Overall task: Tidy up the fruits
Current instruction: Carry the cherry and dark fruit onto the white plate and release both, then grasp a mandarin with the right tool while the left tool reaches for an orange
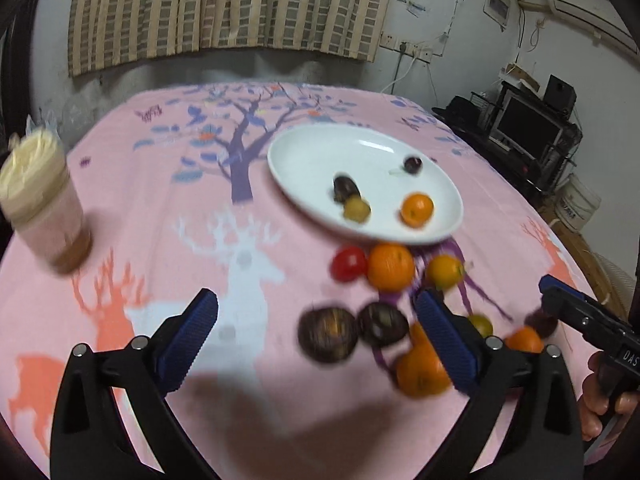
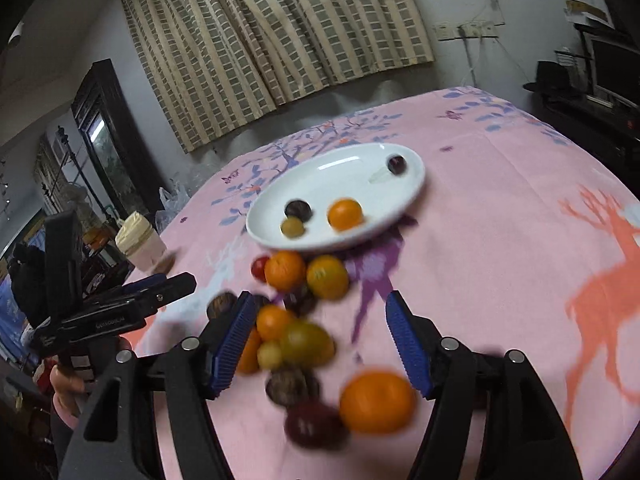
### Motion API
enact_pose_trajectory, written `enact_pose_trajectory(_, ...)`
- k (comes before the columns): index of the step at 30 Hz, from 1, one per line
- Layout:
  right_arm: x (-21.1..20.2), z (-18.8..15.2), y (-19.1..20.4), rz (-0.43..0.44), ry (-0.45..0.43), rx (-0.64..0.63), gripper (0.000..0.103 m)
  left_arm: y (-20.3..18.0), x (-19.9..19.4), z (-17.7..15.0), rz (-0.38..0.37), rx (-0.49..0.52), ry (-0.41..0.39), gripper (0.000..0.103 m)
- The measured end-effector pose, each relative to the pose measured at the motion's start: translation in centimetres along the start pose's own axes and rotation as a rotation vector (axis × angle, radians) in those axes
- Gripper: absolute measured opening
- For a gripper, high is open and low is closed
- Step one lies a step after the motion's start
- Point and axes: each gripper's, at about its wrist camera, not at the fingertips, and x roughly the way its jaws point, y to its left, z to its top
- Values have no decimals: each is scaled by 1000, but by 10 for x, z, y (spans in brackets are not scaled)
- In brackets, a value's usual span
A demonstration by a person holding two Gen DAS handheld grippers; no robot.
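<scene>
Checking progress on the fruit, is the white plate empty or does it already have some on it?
Partly filled. The plate holds four small fruits, including an orange one; most fruit lies on the cloth beside it.

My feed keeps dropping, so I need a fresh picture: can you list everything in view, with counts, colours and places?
plate: one, white, oval, middle of the table.
fruit on plate: four; one orange, one yellow-green, two dark purple.
loose fruit: a blurred pile on the cloth in front of the plate; oranges, a red tomato, dark plums, small yellow ones; exact count unclear.
tablecloth: one, pink, deer and tree print.
jar: one, cream lid, far left.
curtain: striped beige, behind.
left tongs: blue pads, open, empty.
right tongs: blue pads, open over the pile.
</scene>
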Motion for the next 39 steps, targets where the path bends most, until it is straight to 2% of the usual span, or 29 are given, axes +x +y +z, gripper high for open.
enact_pose_trajectory(2,-6,-15,-5,-22,27,19,68,0,0,-16,-10,-6,47,98)
enact_pose_trajectory(6,-10,-34,-15,-47,57,47,65,-7,-6,-33,-58,9,51,98)
enact_pose_trajectory(10,-3,-37,-26,-39,84,109,61,-17,-8,-41,-37,45,48,98)
enact_pose_trajectory(16,16,-32,-40,-54,146,184,56,-28,-13,-45,-54,94,28,98)
enact_pose_trajectory(19,23,-32,-44,-19,171,211,53,-35,-14,-47,-80,128,27,98)
enact_pose_trajectory(20,23,-32,-44,-8,172,210,47,-36,-14,-46,-93,136,28,98)
enact_pose_trajectory(21,24,-33,-44,14,173,213,45,-38,-13,-47,-105,144,30,98)
enact_pose_trajectory(24,22,-34,-47,37,164,234,45,-45,-13,-48,-130,171,36,98)
enact_pose_trajectory(25,21,-34,-48,40,156,243,44,-46,-12,-48,-136,173,39,93)
enact_pose_trajectory(26,18,-34,-50,40,136,250,44,-46,-10,-47,-149,171,50,78)
enact_pose_trajectory(29,12,-33,-48,52,100,239,44,-45,5,-45,-173,141,114,53)
enact_pose_trajectory(35,10,-31,-50,78,93,234,45,-52,10,-42,-183,145,113,51)
enact_pose_trajectory(39,10,-32,-52,95,93,242,45,-57,18,-43,-190,152,146,51)
